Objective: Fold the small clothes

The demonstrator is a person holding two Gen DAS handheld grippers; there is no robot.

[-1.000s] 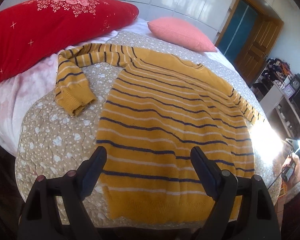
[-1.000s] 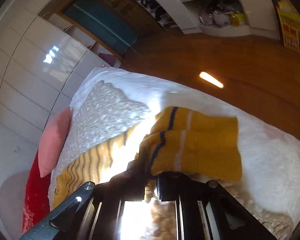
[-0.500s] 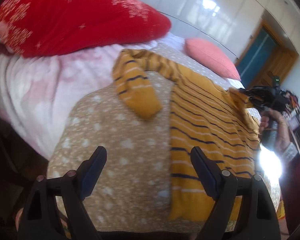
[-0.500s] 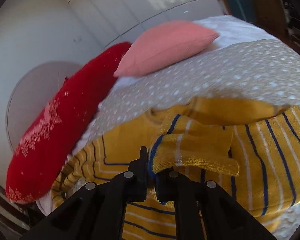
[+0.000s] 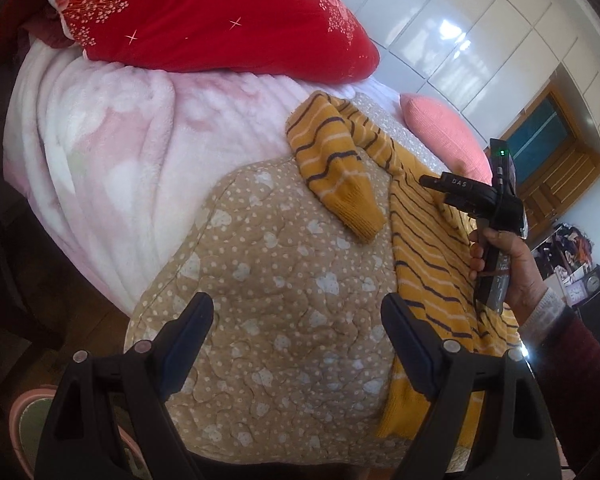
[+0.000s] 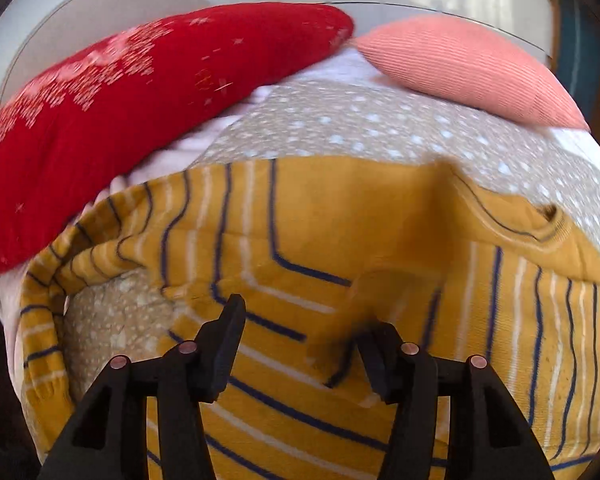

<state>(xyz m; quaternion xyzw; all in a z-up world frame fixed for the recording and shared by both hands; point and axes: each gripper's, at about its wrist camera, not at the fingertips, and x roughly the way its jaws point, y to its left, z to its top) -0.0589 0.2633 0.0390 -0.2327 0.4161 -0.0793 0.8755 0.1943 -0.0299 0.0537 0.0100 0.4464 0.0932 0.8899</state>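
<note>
A mustard-yellow sweater with navy and white stripes [image 5: 428, 264] lies flat on the beige dotted quilt [image 5: 276, 312]. Its left sleeve [image 5: 340, 184] is bent back on the quilt, cuff toward me. My left gripper [image 5: 296, 332] is open and empty above the quilt, short of that cuff. My right gripper [image 6: 300, 332] is open above the sweater's body [image 6: 340, 220]; the right sleeve's cuff [image 6: 380, 304], blurred, lies folded across the body by the right finger. The right gripper also shows in the left wrist view [image 5: 432, 182], held by a hand.
A red embroidered pillow [image 5: 204, 16] and a pink cushion [image 5: 444, 136] lie at the head of the bed. A pink fleece blanket [image 5: 112, 152] covers the bed's left side. White wardrobe doors [image 5: 484, 32] and a wooden door [image 5: 556, 160] stand behind.
My right gripper carried the right sleeve over the sweater's body, then opened and let it go. My left gripper swung left from the hem toward the left sleeve.
</note>
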